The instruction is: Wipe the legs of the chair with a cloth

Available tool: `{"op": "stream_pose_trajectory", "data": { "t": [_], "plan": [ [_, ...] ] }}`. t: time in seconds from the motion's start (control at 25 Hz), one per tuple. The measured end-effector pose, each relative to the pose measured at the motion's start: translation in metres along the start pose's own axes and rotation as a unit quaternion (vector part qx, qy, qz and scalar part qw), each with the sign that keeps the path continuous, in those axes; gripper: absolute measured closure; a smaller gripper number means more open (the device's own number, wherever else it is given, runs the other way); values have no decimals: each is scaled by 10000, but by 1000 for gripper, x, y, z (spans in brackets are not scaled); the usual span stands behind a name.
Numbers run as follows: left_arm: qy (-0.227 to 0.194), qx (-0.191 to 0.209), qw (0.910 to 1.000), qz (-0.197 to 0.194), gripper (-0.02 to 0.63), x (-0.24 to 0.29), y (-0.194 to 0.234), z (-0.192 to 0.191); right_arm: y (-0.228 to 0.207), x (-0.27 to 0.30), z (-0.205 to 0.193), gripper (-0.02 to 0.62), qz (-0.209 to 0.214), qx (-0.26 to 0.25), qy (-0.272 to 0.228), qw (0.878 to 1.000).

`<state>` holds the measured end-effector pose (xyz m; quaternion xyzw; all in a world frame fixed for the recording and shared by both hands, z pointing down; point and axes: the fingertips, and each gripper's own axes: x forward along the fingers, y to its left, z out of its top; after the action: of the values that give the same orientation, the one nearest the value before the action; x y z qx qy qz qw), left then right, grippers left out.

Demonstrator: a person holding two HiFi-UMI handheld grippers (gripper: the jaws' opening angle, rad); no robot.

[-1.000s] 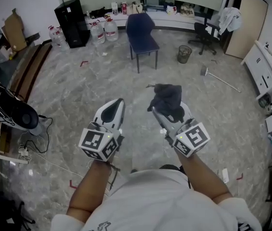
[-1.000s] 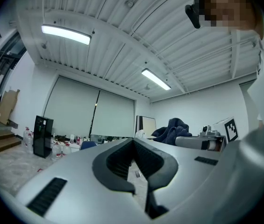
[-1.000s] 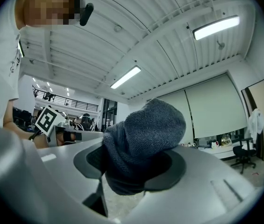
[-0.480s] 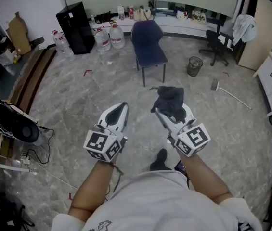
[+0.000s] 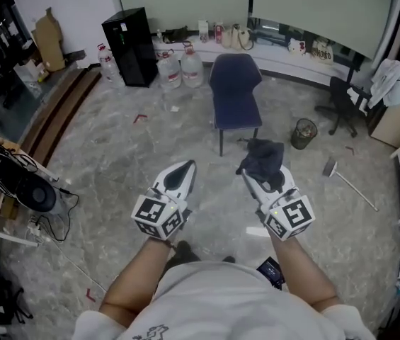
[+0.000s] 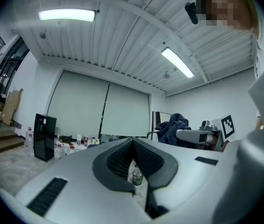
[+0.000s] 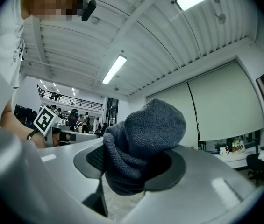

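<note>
My right gripper [image 5: 267, 181]: clenched on dark cloth [image 5: 263, 156], bunched at its jaws. My left gripper [image 5: 180, 170]: jaws together, nothing between. Blue chair [image 5: 236, 94]: standing on floor [image 5: 115, 154] ahead, well apart from both.

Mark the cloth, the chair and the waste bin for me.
cloth [image 5: 262, 159], head view, middle of the dark bundle.
chair [image 5: 236, 110], head view, blue seat.
waste bin [image 5: 303, 134], head view, its side wall.

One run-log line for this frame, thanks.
right gripper: shut on dark cloth | left gripper: shut, empty | blue chair: ahead, not touched
</note>
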<state>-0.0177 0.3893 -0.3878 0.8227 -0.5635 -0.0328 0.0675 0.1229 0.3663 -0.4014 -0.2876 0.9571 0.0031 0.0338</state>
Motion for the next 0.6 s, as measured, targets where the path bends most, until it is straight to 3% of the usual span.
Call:
{"op": "stream_pose_trajectory", "data": {
  "t": [0.16, 0.36, 0.6],
  "plan": [
    [-175, -305, 9994, 65, 601, 57, 47, -1, -40, 45, -14, 408, 79, 26, 39, 10000],
    [-429, -251, 9987, -65, 601, 157, 119, 0, -106, 126, -41, 408, 24, -129, -12, 9999],
    [-878, -2, 9954, -377, 601, 309, 230, 15, -210, 271, -77, 408, -265, -347, -4, 9990]
  ]
}}
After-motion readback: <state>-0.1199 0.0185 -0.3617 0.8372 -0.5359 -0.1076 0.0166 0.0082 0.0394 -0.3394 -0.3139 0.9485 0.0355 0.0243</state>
